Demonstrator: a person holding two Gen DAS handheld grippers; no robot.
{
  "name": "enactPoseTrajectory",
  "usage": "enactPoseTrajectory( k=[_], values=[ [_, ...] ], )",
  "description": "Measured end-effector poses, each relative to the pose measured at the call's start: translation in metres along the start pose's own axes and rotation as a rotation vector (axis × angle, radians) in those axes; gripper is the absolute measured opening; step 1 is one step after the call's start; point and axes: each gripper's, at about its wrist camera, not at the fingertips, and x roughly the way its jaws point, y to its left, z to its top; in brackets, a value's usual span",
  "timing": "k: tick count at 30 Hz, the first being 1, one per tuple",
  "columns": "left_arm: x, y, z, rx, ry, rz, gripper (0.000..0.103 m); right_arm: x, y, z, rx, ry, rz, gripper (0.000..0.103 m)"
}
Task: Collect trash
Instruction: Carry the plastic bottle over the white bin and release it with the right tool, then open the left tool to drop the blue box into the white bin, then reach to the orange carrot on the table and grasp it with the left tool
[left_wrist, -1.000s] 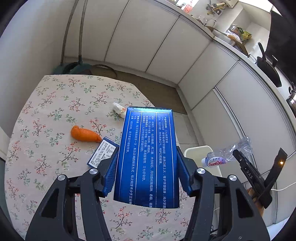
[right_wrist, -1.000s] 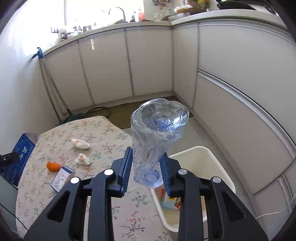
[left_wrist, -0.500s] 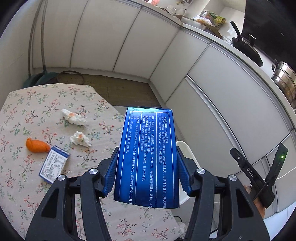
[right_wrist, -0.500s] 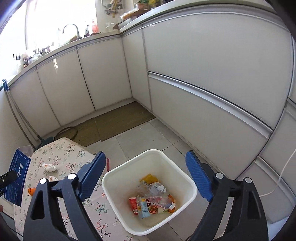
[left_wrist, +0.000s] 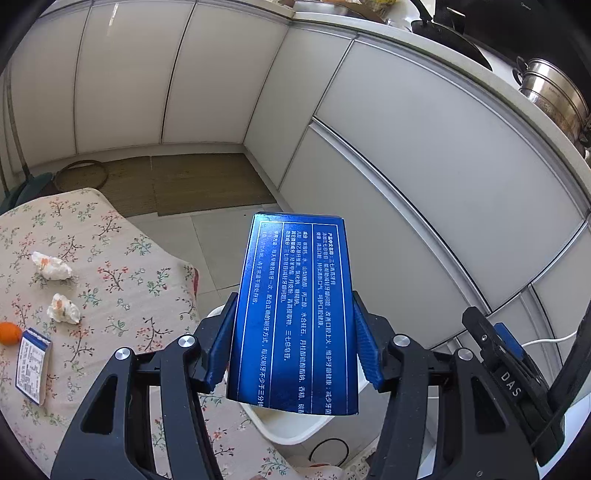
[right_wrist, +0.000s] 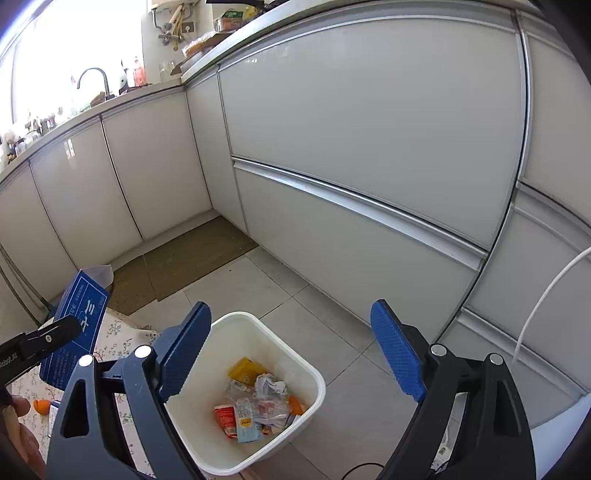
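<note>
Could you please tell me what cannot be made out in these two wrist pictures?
- White plastic bin, left wrist view: mostly hidden behind the blue printed carton and the left gripper.
- Orange object, right wrist view: partly hidden by the right gripper; identity unclear.
- Small white-and-blue box, left wrist view: print too small to read.

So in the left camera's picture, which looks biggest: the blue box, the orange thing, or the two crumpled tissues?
1. Blue box, though it is nearest the camera.
2. The tissues, which look alike.
3. Orange thing, partly cut off at the edge, so unsure.
</note>
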Motion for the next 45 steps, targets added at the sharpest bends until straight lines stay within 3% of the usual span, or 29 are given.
enactPoseTrajectory(
  k=[4, 7, 9, 14, 19, 25, 30, 38, 45],
  values=[
    [0.026, -0.005, 0.001, -0.015, 0.039, -0.013, 0.055, 0.002, -0.006, 0.001, 0.004, -0.006, -0.032, 0.091],
    [0.047, -0.005, 0.001, -0.036, 0.112, -0.052, 0.058, 0.004, -0.008, 0.001, 0.008, 0.002, -0.042, 0.091],
    [0.050, 0.000, -0.001, -0.072, 0.124, -0.063, 0.067, 0.004, -0.007, 0.001, 0.001, 0.001, -0.047, 0.093],
    [0.039, 0.012, -0.003, -0.073, 0.101, -0.024, 0.073, 0.002, 0.003, 0.000, -0.019, -0.006, -0.045, 0.095],
    [0.007, 0.020, -0.007, -0.024, 0.025, 0.038, 0.091, -0.003, 0.033, -0.007, -0.087, -0.014, -0.032, 0.096],
    [-0.024, 0.046, -0.013, -0.016, -0.008, 0.138, 0.094, -0.013, 0.077, -0.015, -0.159, -0.036, 0.008, 0.096],
    [-0.054, 0.081, -0.018, -0.037, -0.046, 0.206, 0.095, -0.018, 0.122, -0.027, -0.237, -0.032, 0.061, 0.096],
    [-0.091, 0.155, -0.032, -0.147, -0.025, 0.328, 0.096, -0.032, 0.204, -0.053, -0.346, -0.009, 0.196, 0.096],
    [-0.104, 0.251, -0.049, -0.356, 0.022, 0.436, 0.096, -0.038, 0.269, -0.082, -0.453, 0.020, 0.280, 0.096]
  ],
)
